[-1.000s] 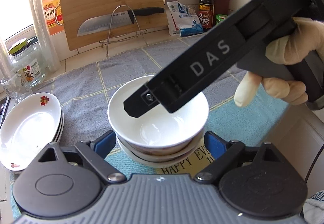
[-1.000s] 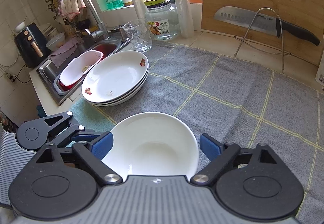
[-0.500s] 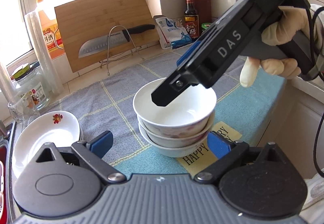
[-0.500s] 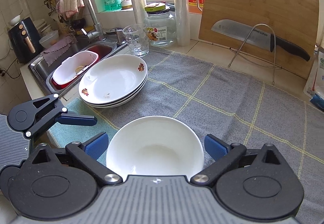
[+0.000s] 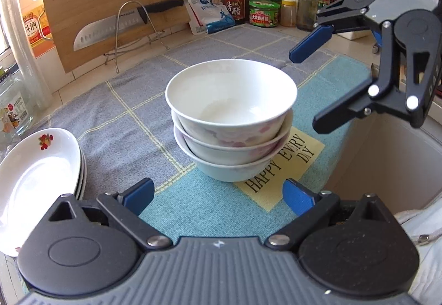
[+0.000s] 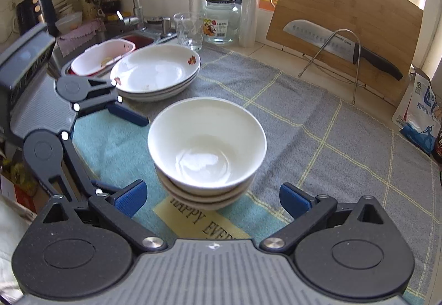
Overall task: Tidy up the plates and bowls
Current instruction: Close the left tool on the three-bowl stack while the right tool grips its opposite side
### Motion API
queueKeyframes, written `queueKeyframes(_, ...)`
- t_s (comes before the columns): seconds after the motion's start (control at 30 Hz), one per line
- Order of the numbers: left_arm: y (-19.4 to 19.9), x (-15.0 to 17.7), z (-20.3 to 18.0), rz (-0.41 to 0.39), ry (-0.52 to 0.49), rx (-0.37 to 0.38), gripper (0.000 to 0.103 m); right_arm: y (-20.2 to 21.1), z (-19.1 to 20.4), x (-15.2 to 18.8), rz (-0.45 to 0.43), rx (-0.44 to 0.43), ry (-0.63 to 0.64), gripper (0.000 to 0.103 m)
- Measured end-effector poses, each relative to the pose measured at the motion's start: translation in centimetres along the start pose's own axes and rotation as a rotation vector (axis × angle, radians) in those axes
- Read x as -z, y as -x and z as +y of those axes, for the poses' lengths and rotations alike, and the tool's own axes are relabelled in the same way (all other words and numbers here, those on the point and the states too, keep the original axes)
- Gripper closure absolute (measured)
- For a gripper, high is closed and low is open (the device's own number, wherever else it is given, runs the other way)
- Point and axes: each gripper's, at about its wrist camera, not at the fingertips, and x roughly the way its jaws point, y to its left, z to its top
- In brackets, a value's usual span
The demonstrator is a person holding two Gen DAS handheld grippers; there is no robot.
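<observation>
A stack of three white bowls (image 5: 230,122) stands on the cloth mat; it also shows in the right wrist view (image 6: 206,151). A stack of white plates with flower prints (image 5: 36,180) lies to its left, near the sink in the right wrist view (image 6: 157,71). My left gripper (image 5: 218,194) is open and empty, just short of the bowls. My right gripper (image 6: 212,197) is open and empty, also just short of them; in the left wrist view it hangs at the right (image 5: 312,87), clear of the bowls.
A cutting board (image 5: 110,9) with a knife (image 5: 121,23) on a wire stand leans at the back. Sauce bottles and jars (image 5: 248,4) line the back right. A glass (image 6: 190,29), a jar (image 6: 221,20) and the sink (image 6: 105,56) are at the left. The counter edge (image 5: 386,139) drops off at the right.
Both grippers have pulled back from the bowl stack. The right gripper, which reached over the top bowl, now hangs to its right, off the bowls.
</observation>
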Motion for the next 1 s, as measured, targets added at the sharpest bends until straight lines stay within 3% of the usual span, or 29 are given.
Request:
queueKeyframes(0.13, -1.3, -0.5, 0.3, 0.055, 0.005, -0.011, 0.005, -3.0, -0.4, 1.1, 0.05, 0.005, 0.074, 0.0)
queueKeyframes(0.43, -2.7, -1.9, 0.3, 0.101, -0.067, -0.034, 0.007, -6.3, -2.5, 1.1, 0.033, -0.121, 0.129, 0.0)
queueKeyframes(0.6, -3.4, -2.0, 0.6, 0.137, -0.109, 0.019, 0.011, -6.7, -2.3, 1.2, 0.037, -0.145, 0.194, 0.0)
queueKeyframes(1.0, -4.5, -2.4, 2.5, 0.104, -0.279, 0.206, 0.019, -6.7, -0.3, 0.0, 0.076, -0.107, 0.225, 0.003)
